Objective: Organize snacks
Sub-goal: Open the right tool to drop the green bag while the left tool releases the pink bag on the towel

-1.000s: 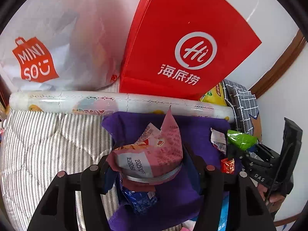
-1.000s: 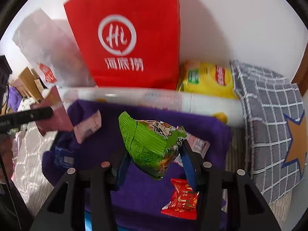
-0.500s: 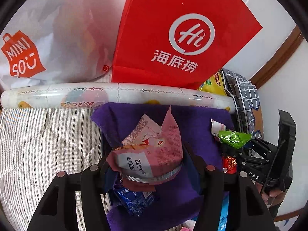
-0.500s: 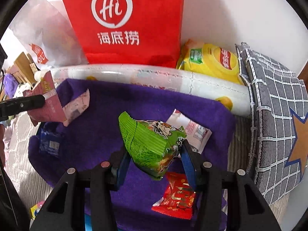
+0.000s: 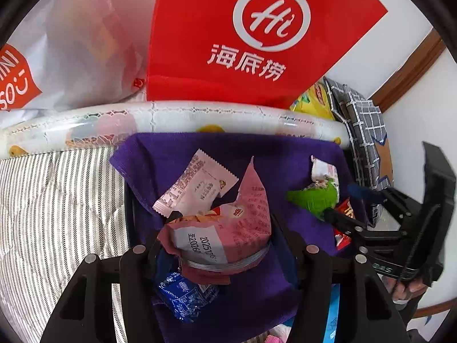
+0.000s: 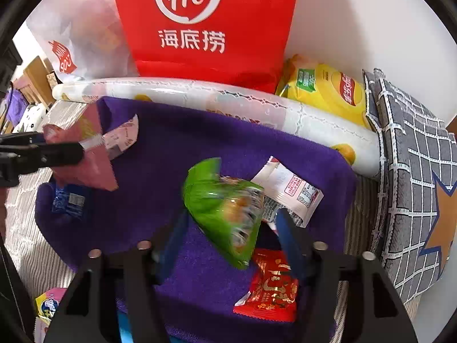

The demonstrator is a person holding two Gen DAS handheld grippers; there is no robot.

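Note:
A purple towel (image 5: 257, 154) (image 6: 171, 148) lies on the striped bed with snack packets on it. My left gripper (image 5: 218, 234) is shut on a pink snack packet (image 5: 228, 223) just above the towel's left side; the right wrist view shows that gripper (image 6: 57, 154) and packet (image 6: 85, 168) at its left edge. My right gripper (image 6: 231, 228) hangs over the towel's right side and its jaws are opening. A green packet (image 6: 222, 208) (image 5: 317, 197), blurred, sits loose between them with gaps to both pads.
On the towel lie a white sachet (image 5: 197, 183), another white sachet (image 6: 288, 188), a blue packet (image 6: 68, 200) and a red packet (image 6: 271, 288). Behind stand a red paper bag (image 6: 205, 23), a white bag (image 5: 71, 43), yellow chips (image 6: 325, 88) and a checked pillow (image 6: 414, 157).
My right jaws have spread and the green packet, gripped before, now blurs loose between them. The left gripper has sunk a little towards the towel, pink packet still held.

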